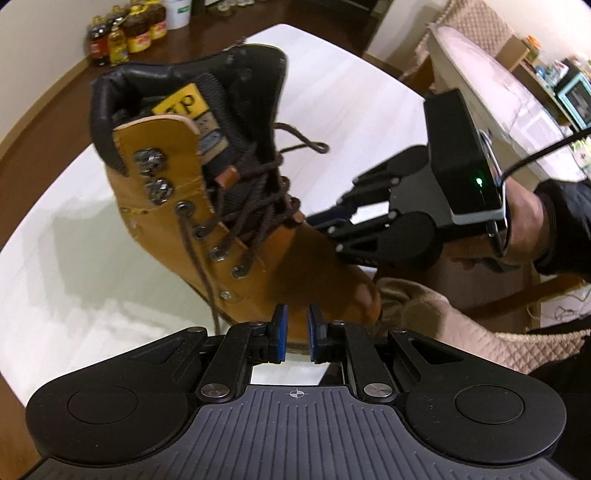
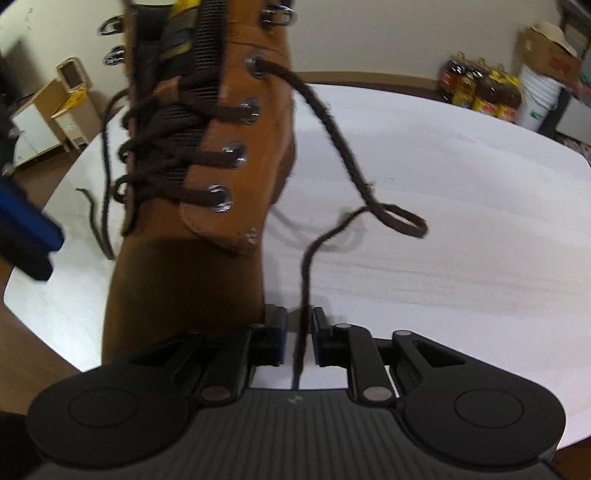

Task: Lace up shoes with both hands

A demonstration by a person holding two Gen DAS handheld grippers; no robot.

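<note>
Losing lace (image 2: 325,122) end between right gripper (image 2: 299,339) fingers, narrow gap, pads seemingly not pinching | left gripper (image 1: 295,332) narrow, apparently empty, at boot (image 1: 221,206) toe | boot tilted over white table (image 2: 461,221) | risk: boot tipping, lace slipping out.

Your boot (image 1: 229,206) stood on the table (image 1: 74,258), toe toward you. The left gripper (image 1: 295,328) sat at the boot's toe; the right gripper (image 1: 332,229) reached in from the boot's right side. A lace (image 2: 332,122) ran from the boot down onto the table and between the right gripper's (image 2: 299,336) fingers. Bottles (image 1: 125,33) stood on the floor behind the boot, beyond the table.
</note>
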